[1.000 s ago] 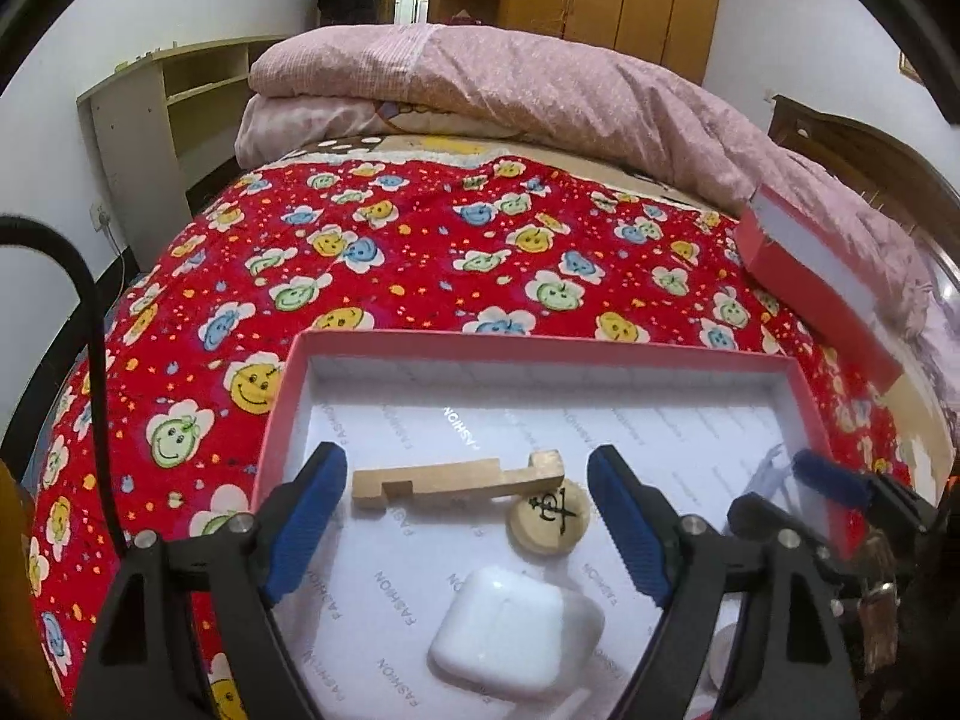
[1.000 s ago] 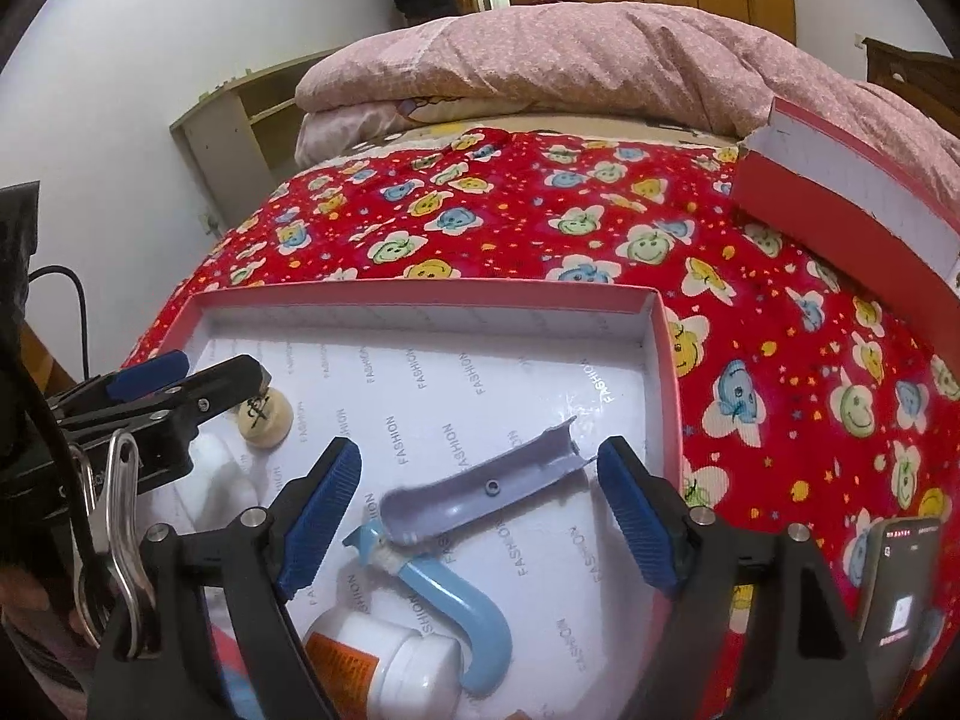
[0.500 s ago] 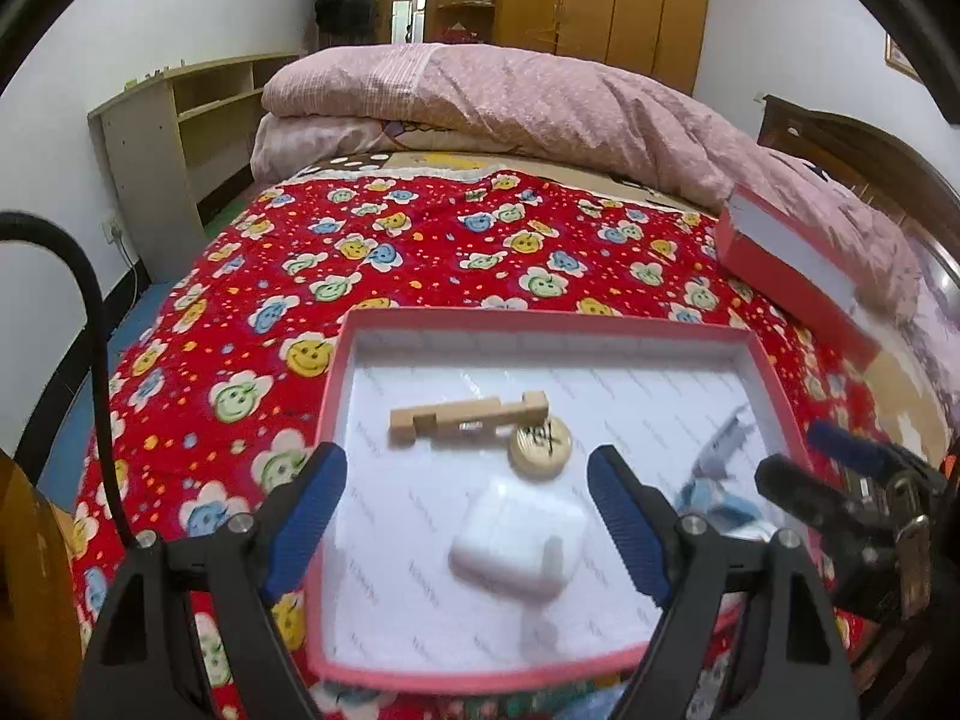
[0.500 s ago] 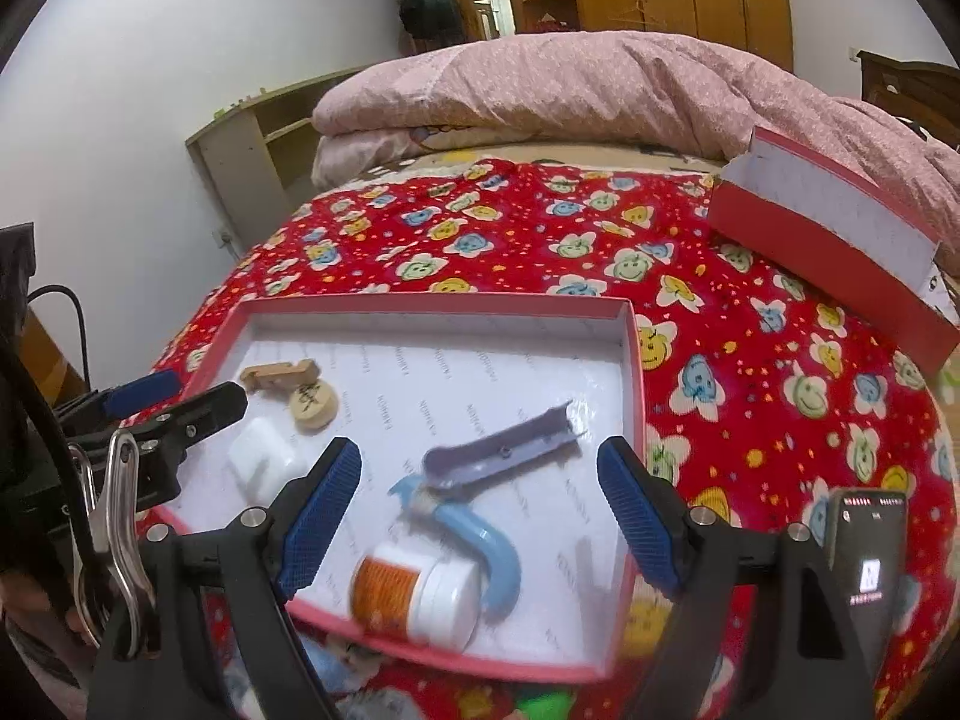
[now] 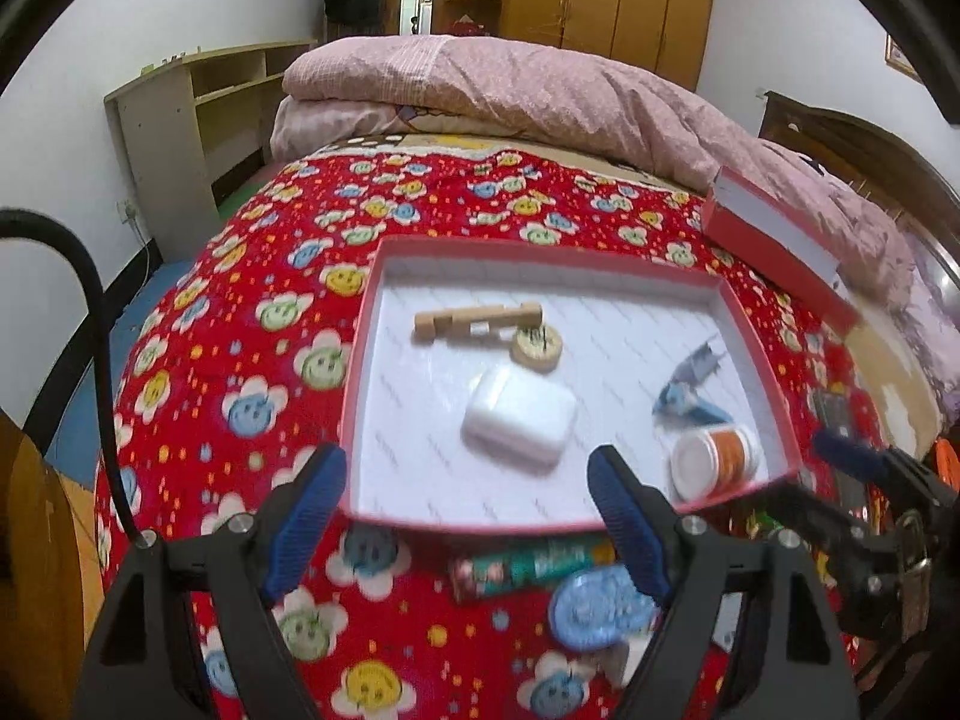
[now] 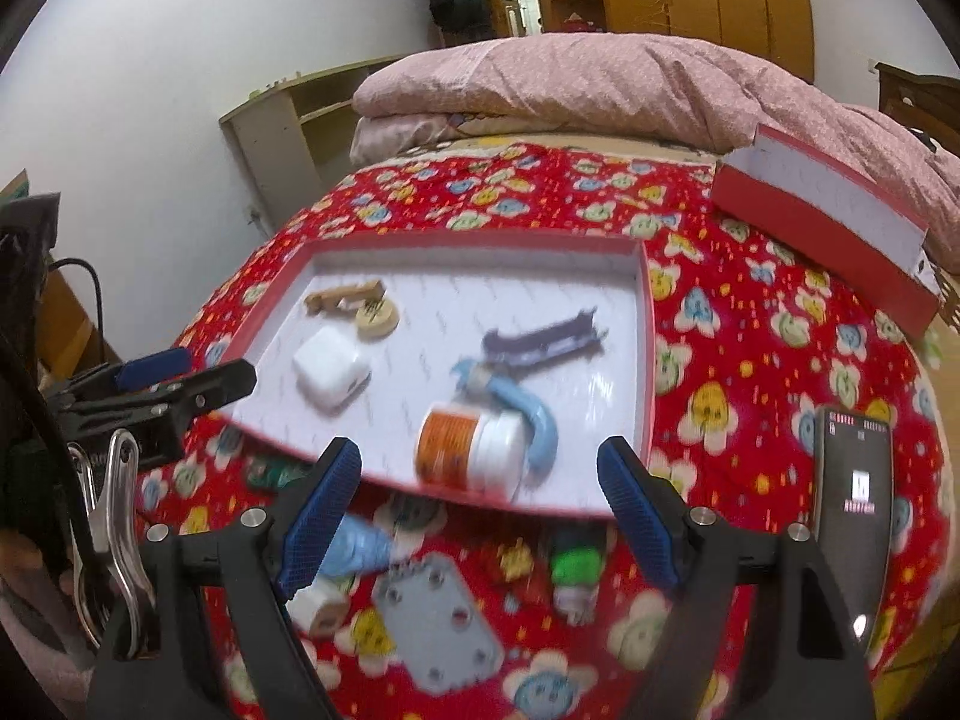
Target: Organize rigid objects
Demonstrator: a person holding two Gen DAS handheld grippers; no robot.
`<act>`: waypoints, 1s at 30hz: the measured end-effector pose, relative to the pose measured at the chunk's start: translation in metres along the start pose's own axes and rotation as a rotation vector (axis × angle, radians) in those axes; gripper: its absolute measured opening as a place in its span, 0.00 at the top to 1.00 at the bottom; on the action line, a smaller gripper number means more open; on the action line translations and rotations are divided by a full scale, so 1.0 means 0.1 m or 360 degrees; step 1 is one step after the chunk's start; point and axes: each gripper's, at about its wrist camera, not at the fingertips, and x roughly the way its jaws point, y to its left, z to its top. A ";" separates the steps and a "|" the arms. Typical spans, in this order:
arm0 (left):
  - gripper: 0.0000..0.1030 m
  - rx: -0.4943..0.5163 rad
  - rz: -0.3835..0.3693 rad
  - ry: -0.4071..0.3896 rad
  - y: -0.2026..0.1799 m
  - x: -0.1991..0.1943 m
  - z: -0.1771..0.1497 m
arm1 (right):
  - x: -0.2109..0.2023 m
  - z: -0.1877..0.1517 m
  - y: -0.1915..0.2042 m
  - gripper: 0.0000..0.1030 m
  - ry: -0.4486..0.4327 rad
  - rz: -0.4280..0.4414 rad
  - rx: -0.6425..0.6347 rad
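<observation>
- Bed with red smiley-flower cover carries everything; a folded pink quilt lies at its far end, clear of the work area.
- Red box lid lies well apart at the far right, leaning on the quilt's edge; judged set aside so the box stays open for loading.
- Red box, white-lined, lies flat mid-bed as the collection bin. Already inside: wooden block piece touching a round wooden chess piece, white charging case near the centre, grey-purple plastic part, light blue curved piece, orange-labelled white bottle on its side by the near wall.
- Phone lies on the bed right of the box, screen lit.
- Still loose on the cover in front of the near wall: grey plate with holes, blue oval item, green-and-red tube, green small item. Blurred; exact kinds unclear. Judged roughly half sorted.
- Left tool and right tool: both wide, nothing between the jaws.
- Versus one second earlier: both tools were low over the box interior; both views now take in the whole box and the loose items, so both have pulled back towards the near side. Box contents unchanged.
</observation>
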 end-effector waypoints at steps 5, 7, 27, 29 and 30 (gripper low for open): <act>0.17 -0.0007 -0.0004 0.0037 0.01 -0.07 -0.22 | -0.08 -0.25 0.06 0.19 0.0044 0.0016 -0.0041; 0.17 -0.0016 -0.0003 0.0060 0.03 -0.07 -0.29 | -0.09 -0.35 0.09 0.19 0.0065 0.0023 -0.0067; 0.17 0.0063 0.0250 0.0123 0.12 -0.16 -0.57 | 0.15 -0.72 0.20 0.25 0.0218 -0.0056 -0.0192; 0.16 0.0039 0.0302 0.0129 0.21 -0.22 -0.57 | 0.20 -0.76 0.19 0.29 0.0240 -0.0057 -0.0180; 0.16 0.0035 0.0327 0.0129 0.24 -0.25 -0.57 | 0.19 -0.77 0.20 0.31 0.0219 -0.0078 -0.0198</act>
